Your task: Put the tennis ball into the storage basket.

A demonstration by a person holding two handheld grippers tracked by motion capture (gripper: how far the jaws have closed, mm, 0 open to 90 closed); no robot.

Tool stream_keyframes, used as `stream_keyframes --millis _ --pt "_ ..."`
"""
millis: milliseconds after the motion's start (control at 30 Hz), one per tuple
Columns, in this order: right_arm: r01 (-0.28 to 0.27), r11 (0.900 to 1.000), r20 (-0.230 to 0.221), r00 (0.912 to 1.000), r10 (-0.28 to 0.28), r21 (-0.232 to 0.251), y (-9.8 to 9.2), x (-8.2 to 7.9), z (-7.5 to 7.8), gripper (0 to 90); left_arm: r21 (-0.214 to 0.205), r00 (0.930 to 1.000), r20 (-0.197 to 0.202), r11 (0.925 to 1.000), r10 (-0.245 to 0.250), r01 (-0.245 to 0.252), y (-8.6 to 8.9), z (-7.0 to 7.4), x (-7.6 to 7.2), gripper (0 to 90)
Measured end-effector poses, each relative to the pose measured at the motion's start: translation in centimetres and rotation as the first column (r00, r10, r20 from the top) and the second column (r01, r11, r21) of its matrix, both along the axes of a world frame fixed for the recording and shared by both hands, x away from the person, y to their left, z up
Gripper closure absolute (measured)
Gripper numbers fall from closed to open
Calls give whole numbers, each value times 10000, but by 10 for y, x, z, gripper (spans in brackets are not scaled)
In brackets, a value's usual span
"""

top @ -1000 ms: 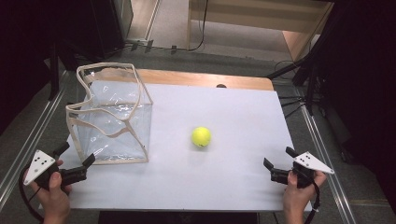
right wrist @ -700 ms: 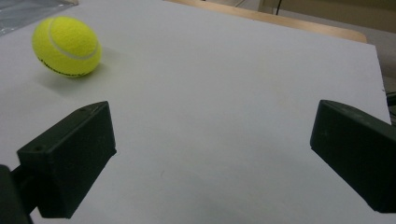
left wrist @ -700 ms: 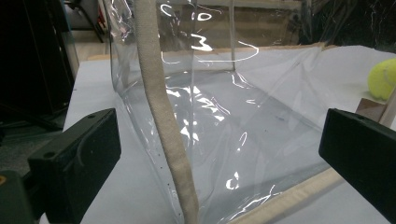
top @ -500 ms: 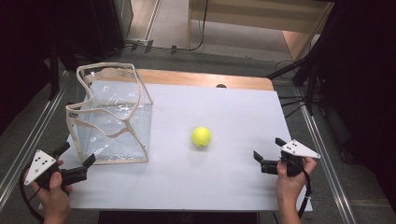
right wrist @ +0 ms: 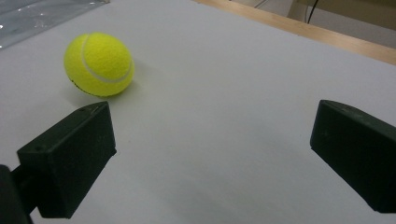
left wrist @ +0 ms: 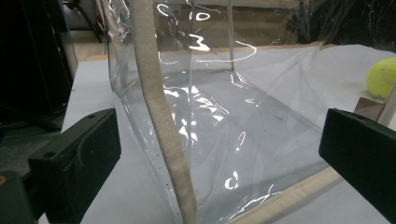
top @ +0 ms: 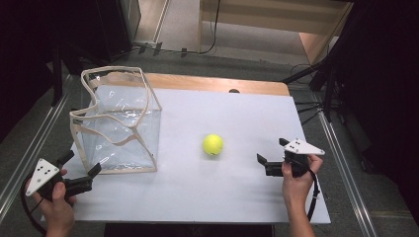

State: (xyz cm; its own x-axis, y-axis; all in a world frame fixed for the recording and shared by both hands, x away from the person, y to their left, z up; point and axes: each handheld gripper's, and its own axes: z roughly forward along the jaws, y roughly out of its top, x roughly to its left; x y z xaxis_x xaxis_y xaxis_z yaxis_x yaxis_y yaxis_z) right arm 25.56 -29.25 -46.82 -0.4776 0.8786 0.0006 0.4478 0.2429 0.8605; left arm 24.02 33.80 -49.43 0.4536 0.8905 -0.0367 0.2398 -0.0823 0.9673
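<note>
A yellow tennis ball lay on the white table, a little to the right of the middle. The right gripper was at about four o'clock from the ball, near it but not touching. Its jaws were wide apart and held nothing; in the right gripper view the ball sat beyond the left jaw.

A clear plastic bag with beige trim stood open at about nine o'clock from the ball, well apart from it. The left gripper was at seven o'clock from the bag, just beside its near corner. Its jaws were also wide open and empty, with the beige strap between them in the left gripper view.
</note>
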Motion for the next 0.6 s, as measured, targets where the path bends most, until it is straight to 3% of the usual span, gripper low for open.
stream_keyframes --millis 600 --pt "-817 9963 -372 9960 807 -259 32 27 10 0 -12 10000 -9 10000 -41 41 0 0 0 0"
